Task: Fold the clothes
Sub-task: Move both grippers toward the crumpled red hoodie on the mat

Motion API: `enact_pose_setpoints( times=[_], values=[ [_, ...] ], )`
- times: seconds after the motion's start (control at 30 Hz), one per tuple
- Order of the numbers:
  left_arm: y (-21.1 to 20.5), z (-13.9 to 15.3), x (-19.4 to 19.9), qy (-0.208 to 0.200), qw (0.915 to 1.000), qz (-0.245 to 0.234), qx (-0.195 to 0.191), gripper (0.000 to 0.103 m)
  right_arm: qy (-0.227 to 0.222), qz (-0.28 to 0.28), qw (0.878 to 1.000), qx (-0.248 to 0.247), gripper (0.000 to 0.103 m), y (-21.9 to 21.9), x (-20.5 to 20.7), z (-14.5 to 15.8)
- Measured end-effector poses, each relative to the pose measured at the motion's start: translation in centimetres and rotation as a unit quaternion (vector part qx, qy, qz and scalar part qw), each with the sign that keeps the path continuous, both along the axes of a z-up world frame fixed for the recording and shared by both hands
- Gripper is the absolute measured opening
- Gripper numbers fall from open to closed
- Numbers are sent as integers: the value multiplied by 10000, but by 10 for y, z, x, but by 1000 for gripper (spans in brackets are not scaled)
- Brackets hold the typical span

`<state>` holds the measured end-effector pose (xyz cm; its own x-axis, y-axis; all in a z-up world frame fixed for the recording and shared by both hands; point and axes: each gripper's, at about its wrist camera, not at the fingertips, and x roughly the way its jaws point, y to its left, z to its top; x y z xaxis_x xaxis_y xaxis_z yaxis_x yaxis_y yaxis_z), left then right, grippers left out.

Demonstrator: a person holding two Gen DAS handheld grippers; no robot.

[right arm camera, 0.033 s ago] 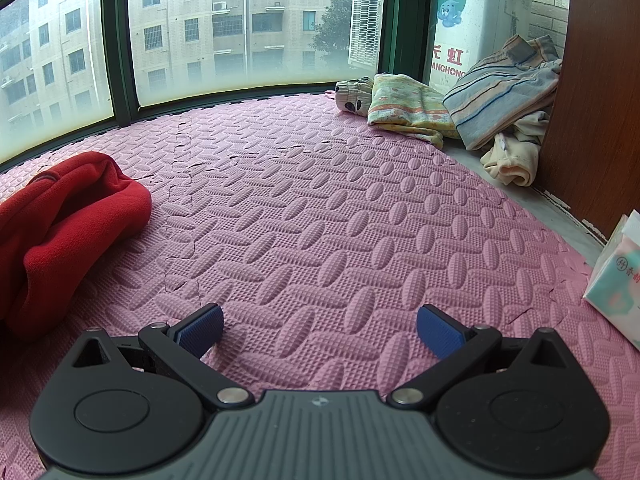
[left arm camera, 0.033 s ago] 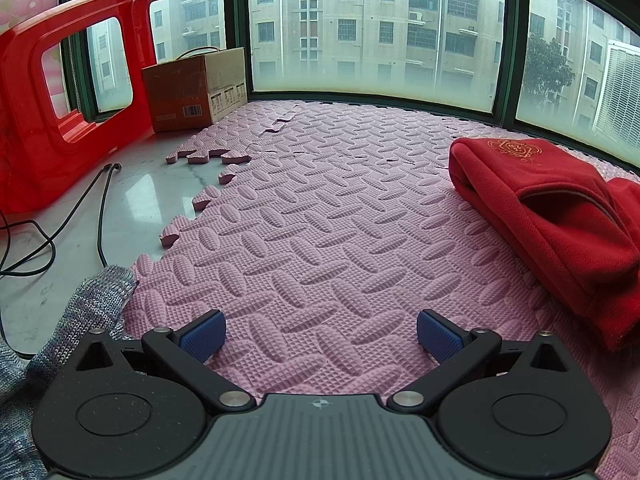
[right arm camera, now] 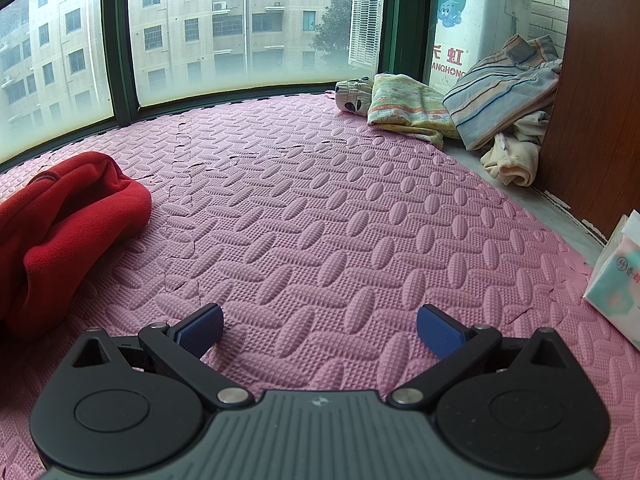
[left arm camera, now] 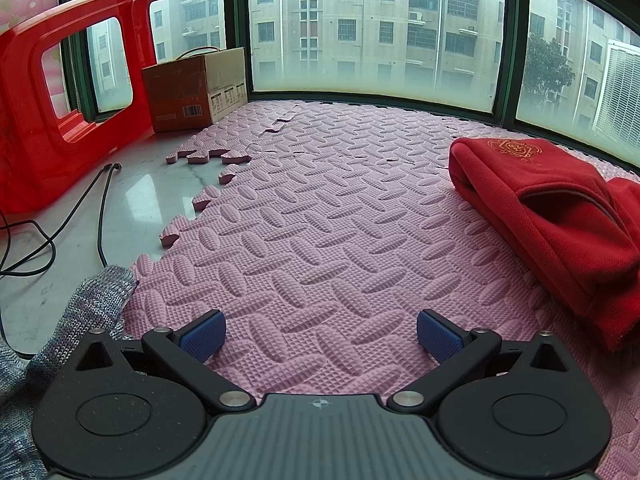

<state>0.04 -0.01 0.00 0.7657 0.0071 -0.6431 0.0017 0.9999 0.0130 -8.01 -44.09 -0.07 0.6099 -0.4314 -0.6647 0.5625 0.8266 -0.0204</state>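
A folded red fleece garment (left arm camera: 560,216) with gold embroidery lies on the pink foam mat (left arm camera: 320,216) to the right in the left wrist view; it also shows at the left in the right wrist view (right arm camera: 68,220). My left gripper (left arm camera: 320,334) is open and empty, low over the bare mat, left of the garment. My right gripper (right arm camera: 320,330) is open and empty, over bare mat to the right of the garment. A grey-blue knit garment (left arm camera: 60,332) lies at the left gripper's lower left.
A red plastic stool (left arm camera: 60,92), a cardboard box (left arm camera: 196,88) and black cables (left arm camera: 80,216) sit on the bare floor at left. A pile of clothes (right arm camera: 460,108) lies at the far right by a wooden panel (right arm camera: 600,92). A tissue pack (right arm camera: 618,276) sits at right.
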Motion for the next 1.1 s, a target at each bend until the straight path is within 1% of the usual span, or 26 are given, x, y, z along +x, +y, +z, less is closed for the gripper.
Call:
enact_pose_setpoints(
  times=[0.33,0.47,0.63,0.8,0.97,1.1],
  values=[
    [-2,1,-2,-17,9999,86,59,103,7,0,10000,-4,103,0,1,-1],
    [-5,4,-6,62,9998,189,16,103,19,11,10000,-8,103,-2,2,-2],
    [-21,12,-17,33,9996,4,271,103,29,36,10000,-4,103,0,2,0],
    [-35,19,-25,73,9994,-169,295,103,27,72,10000,27,103,1,-1,1],
    [-44,21,-31,238,9992,-247,219,103,93,365,9993,-32,103,13,-5,3],
    [-54,24,-39,240,9985,-391,294,103,112,709,9974,-27,103,29,-8,7]
  ],
)
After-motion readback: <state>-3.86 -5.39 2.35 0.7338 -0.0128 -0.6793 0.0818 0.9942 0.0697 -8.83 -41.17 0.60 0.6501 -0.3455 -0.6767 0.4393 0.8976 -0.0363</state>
